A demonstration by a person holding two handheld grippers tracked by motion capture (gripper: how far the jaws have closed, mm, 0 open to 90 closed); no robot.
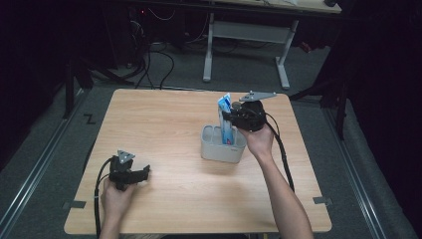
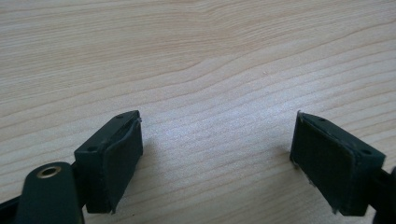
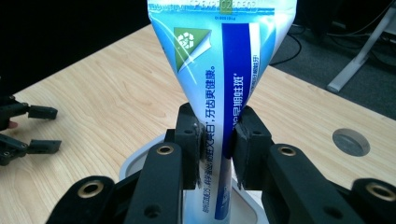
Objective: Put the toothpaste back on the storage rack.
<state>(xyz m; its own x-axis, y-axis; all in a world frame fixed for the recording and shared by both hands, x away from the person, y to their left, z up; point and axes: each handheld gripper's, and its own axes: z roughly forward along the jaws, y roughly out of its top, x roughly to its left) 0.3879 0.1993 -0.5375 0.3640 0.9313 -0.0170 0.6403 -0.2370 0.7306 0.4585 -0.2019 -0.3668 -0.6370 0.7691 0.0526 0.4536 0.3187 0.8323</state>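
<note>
The right gripper [image 1: 238, 118] has its jaws clamped on a blue-and-white toothpaste tube [image 3: 219, 70], pinching it about midway so the soft body waists in between the pads, and the tube stands upright with its lower end down inside a small grey holder [image 1: 222, 145] sitting near the middle of the tabletop [image 1: 164, 124]. To my eye the risk is in that squeeze: a tube this soft can buckle or slide through the jaws, and if its lower end catches the holder's rim or a divider while being moved, the light holder could tip or skid, since nothing is steadying it. The left gripper [image 1: 130, 173] rests low near the front left of the tabletop, its jaws spread wide over bare wood with nothing between them, well apart from the holder, so it is no help if the holder shifts. There is plenty of open room: bare wood all around the holder, most of it to the left and front, and the far and right edges are near but not close. A round cable port [image 3: 350, 142] lies flush in the wood off to one side, out of the way.
</note>
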